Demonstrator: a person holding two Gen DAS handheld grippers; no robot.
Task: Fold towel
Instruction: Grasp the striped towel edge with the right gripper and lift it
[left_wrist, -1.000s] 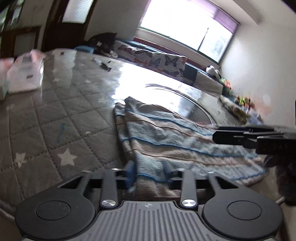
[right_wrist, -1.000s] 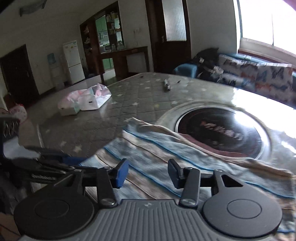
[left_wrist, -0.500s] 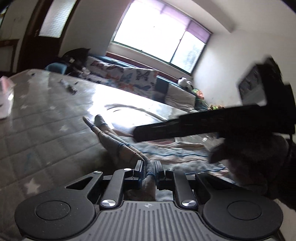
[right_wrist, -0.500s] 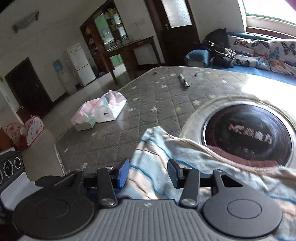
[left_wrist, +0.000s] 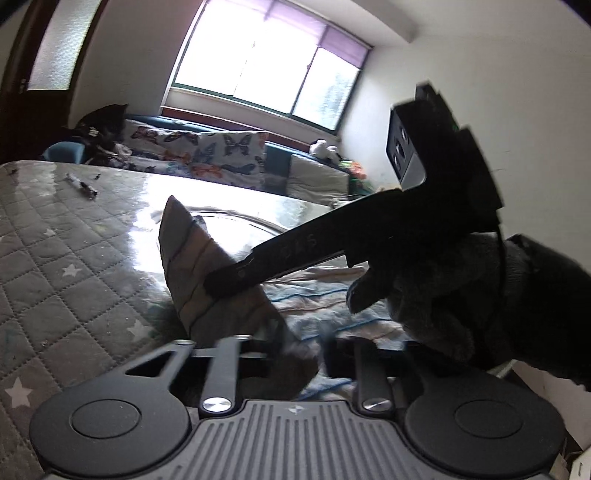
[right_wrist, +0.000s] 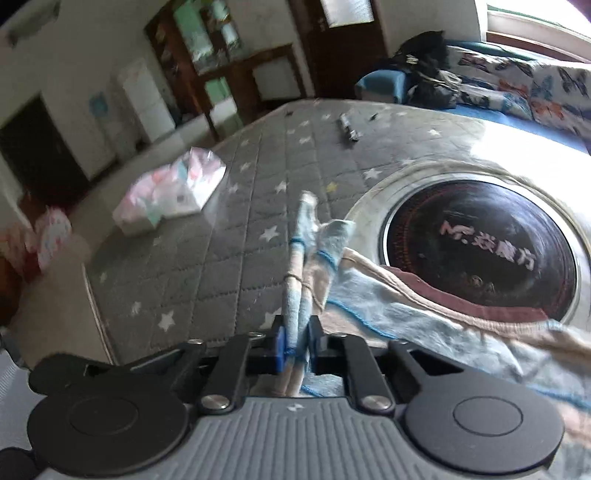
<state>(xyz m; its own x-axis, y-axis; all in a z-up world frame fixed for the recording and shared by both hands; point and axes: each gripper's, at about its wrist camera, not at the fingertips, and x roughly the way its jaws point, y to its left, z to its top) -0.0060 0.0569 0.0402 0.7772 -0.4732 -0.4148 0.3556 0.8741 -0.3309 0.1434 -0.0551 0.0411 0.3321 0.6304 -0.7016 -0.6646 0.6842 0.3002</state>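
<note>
The striped blue and beige towel (right_wrist: 424, 314) lies on the grey quilted table cover (right_wrist: 221, 258), partly over a round dark hob (right_wrist: 480, 243). My right gripper (right_wrist: 295, 343) is shut on a doubled edge of the towel, which stands up ahead of its fingers. The left wrist view shows the right gripper (left_wrist: 221, 286), held by a gloved hand (left_wrist: 443, 288), pinching a raised towel flap (left_wrist: 192, 258). Just behind it, my left gripper (left_wrist: 301, 360) has its fingers apart, with a dark bunch of towel lying loosely between them.
A pink and white tissue pack (right_wrist: 173, 192) sits near the table's far left edge. A small pen-like object (right_wrist: 349, 129) lies at the far side. A sofa with butterfly cushions (left_wrist: 221, 147) runs under the window beyond the table.
My right gripper has shut on the towel edge and lifted it. The left gripper, shut on the towel half a second ago, has spread its fingers.
</note>
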